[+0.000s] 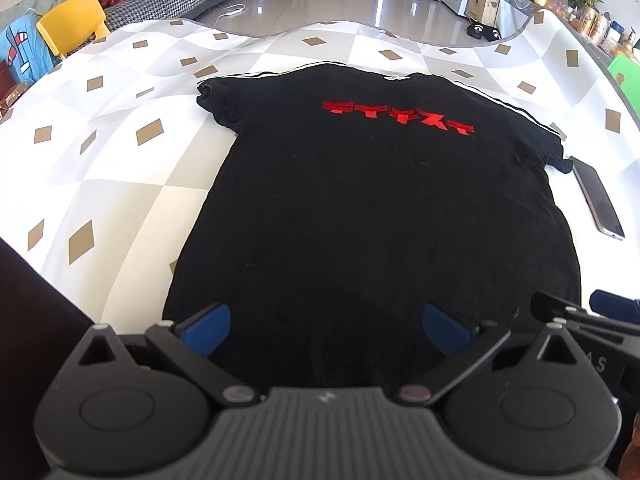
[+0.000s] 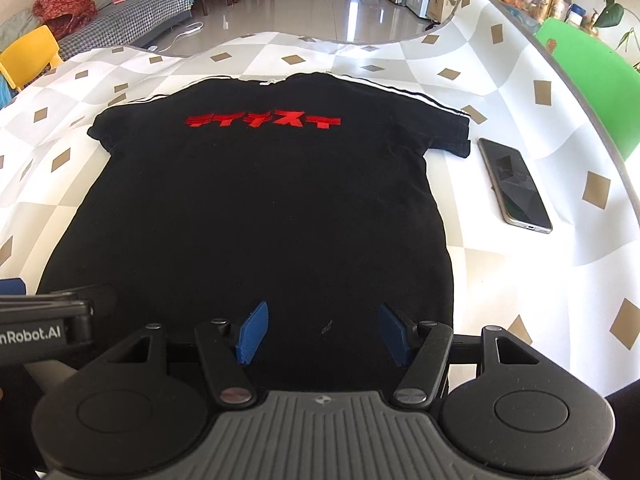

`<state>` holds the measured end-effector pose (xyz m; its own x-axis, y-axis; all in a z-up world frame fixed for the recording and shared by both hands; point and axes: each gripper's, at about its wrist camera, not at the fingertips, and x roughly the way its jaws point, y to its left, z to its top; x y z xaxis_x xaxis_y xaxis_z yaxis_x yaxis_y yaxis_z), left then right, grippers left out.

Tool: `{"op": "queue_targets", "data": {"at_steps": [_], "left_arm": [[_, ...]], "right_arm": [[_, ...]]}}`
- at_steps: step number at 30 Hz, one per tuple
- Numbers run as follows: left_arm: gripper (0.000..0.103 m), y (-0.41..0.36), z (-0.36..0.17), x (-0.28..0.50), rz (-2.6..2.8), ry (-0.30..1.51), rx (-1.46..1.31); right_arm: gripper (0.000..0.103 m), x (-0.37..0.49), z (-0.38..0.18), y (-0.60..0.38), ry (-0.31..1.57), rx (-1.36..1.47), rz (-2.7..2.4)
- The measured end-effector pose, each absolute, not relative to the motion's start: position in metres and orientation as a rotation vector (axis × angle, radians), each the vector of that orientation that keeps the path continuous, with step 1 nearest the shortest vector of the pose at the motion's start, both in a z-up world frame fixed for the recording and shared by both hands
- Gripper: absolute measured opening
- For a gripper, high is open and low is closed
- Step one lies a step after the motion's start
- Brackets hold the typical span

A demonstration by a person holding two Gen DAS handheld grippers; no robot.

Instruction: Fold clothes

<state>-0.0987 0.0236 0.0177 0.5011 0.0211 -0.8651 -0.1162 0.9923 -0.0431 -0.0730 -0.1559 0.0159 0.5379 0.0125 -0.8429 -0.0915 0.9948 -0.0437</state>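
Observation:
A black T-shirt with red lettering and white shoulder stripes lies flat on the checked cloth, collar at the far side, hem toward me. The same T-shirt fills the right wrist view. My left gripper hovers over the hem near its left part, blue pads wide apart, nothing between them. My right gripper hangs over the hem's right part, open, pads clear of the fabric. Each gripper shows at the edge of the other's view.
A phone lies face up on the cloth right of the shirt's sleeve; the phone also shows at the right of the left wrist view. The table cloth extends left. A yellow chair and green chair flank the table.

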Motion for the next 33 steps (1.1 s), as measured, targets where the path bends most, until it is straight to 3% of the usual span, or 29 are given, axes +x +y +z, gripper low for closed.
{"op": "queue_targets", "data": {"at_steps": [33], "left_arm": [[0.103,0.034,-0.005,0.062,0.138,1.07,-0.045]], "right_arm": [[0.061,0.105,-0.011,-0.237,1.041,0.079,0.009]]}}
